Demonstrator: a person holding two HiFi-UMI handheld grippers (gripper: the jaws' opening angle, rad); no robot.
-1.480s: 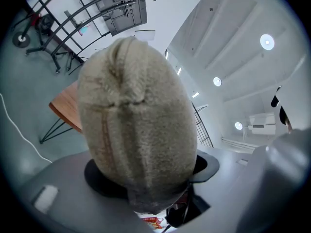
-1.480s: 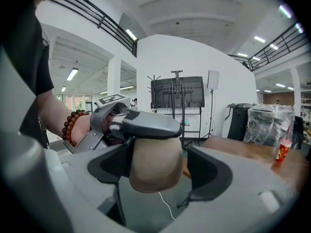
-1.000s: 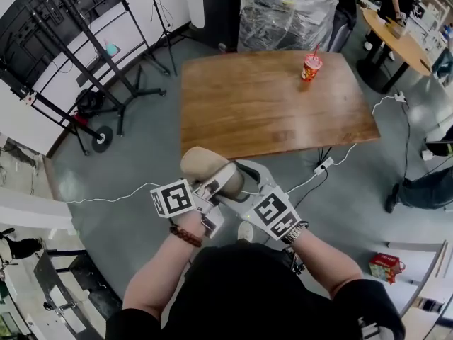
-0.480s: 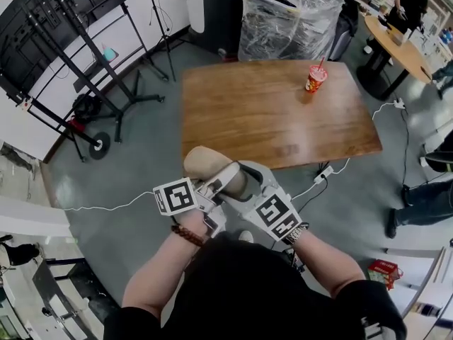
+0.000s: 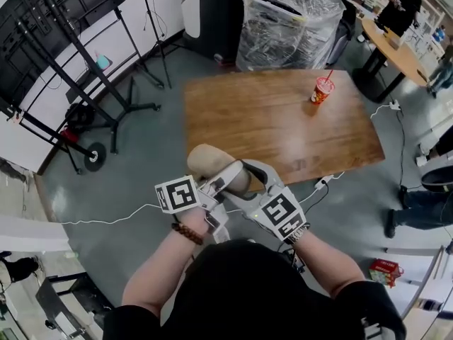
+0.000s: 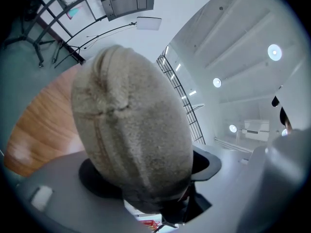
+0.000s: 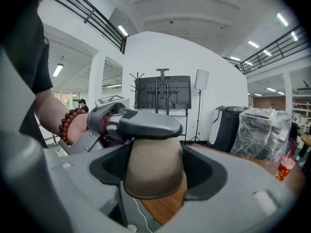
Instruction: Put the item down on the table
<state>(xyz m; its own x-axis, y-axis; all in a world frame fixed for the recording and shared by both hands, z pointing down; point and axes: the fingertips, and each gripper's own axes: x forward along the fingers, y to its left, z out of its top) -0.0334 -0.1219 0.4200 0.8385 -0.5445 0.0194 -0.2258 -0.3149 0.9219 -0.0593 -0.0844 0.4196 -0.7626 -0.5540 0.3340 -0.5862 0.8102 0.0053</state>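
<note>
Wooden table (image 5: pixel 269 122), upper centre of the head view, standing on a grey floor (image 5: pixel 141 161). Near its far right corner: apparently a red cup (image 5: pixel 323 91) with straw.

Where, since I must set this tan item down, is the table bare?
Almost all of the table is bare: the near edge facing you, the middle and the left side. Only the far right corner is taken, by the red cup with a straw.

Your tan item (image 5: pixel 205 160) shows only its far end in the head view. The left gripper (image 5: pixel 221 179) and right gripper (image 5: pixel 249 177) cover the rest. Print on the red cup (image 5: pixel 323 89) is too small to read.
</note>
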